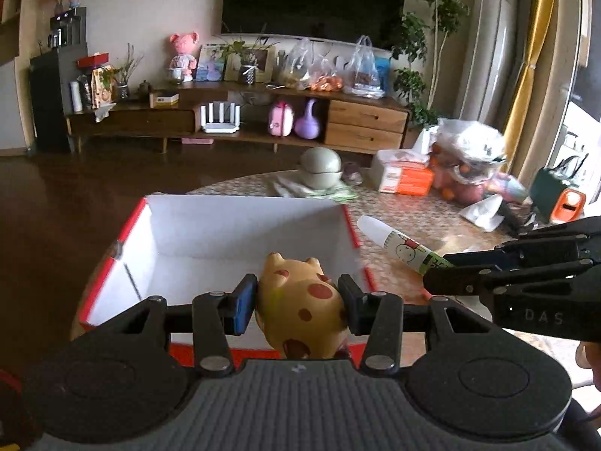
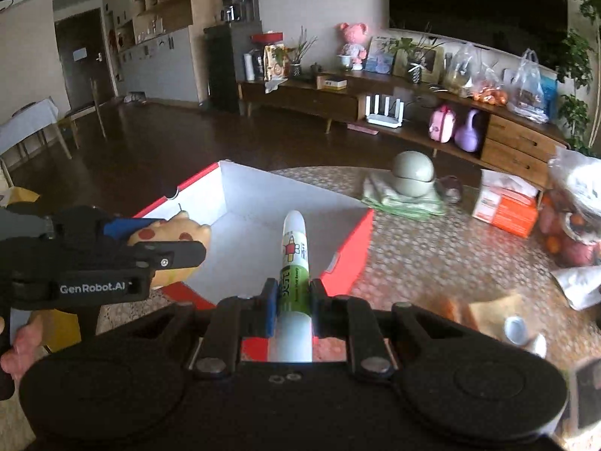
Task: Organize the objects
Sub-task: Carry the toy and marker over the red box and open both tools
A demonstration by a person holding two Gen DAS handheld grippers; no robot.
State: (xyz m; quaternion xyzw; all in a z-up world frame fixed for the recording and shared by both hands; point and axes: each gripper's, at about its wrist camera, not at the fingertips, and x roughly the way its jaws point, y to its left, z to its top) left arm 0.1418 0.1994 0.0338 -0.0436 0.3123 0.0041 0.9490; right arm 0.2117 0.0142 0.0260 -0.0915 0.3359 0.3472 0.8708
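A red box (image 1: 351, 227) with a white inside stands open on the table; the same box (image 2: 349, 242) shows in the right wrist view. My left gripper (image 1: 298, 300) is shut on a yellow spotted toy animal (image 1: 300, 300), held over the box's near edge. The toy (image 2: 176, 229) also shows at the left of the right wrist view. My right gripper (image 2: 291, 302) is shut on a white and green tube (image 2: 295, 259) that points over the box's right corner. The tube (image 1: 398, 244) appears right of the box in the left wrist view.
On the patterned table (image 2: 432, 251) sit a green lidded bowl (image 2: 413, 178) on folded cloth, an orange and white carton (image 2: 505, 208), bags of fruit (image 1: 465, 161) and a small white cup (image 2: 516, 330). A TV cabinet (image 1: 263, 112) stands beyond the dark floor.
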